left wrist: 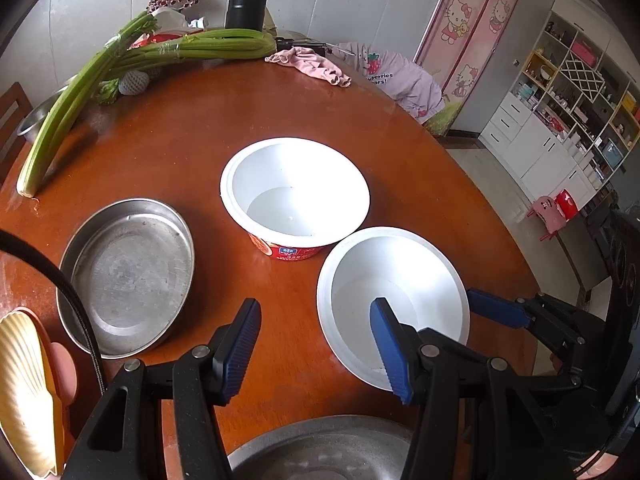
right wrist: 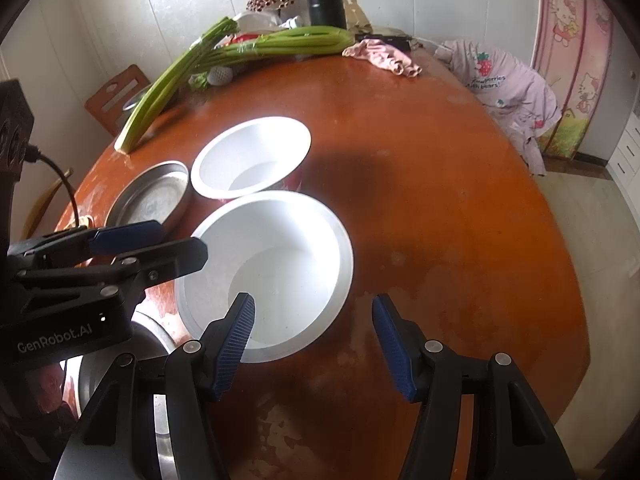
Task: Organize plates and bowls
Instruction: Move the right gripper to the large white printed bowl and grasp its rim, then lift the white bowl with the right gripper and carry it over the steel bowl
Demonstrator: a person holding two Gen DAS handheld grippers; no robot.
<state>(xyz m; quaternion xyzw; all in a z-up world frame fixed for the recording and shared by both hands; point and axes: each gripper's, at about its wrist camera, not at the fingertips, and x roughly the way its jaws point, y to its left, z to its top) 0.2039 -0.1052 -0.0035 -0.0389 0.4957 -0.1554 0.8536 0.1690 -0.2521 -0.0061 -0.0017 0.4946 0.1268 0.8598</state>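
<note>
Two white bowls sit on the round brown table (left wrist: 180,128). The near bowl (right wrist: 272,272) touches the far bowl (right wrist: 252,156). The left gripper (left wrist: 316,344) and right gripper (right wrist: 314,344) hang open above the near bowl, holding nothing. A metal plate (left wrist: 128,276) lies left of the bowls.

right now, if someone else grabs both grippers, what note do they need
Left gripper: open, empty, over the table between the steel plate and the near white bowl.
Right gripper: open, empty, at that bowl's right edge.
Far white bowl, red outside, sits just behind it. A second steel plate lies at the near edge.
Done: nothing stacked.
Left: nest the bowls, stack the plates.
</note>
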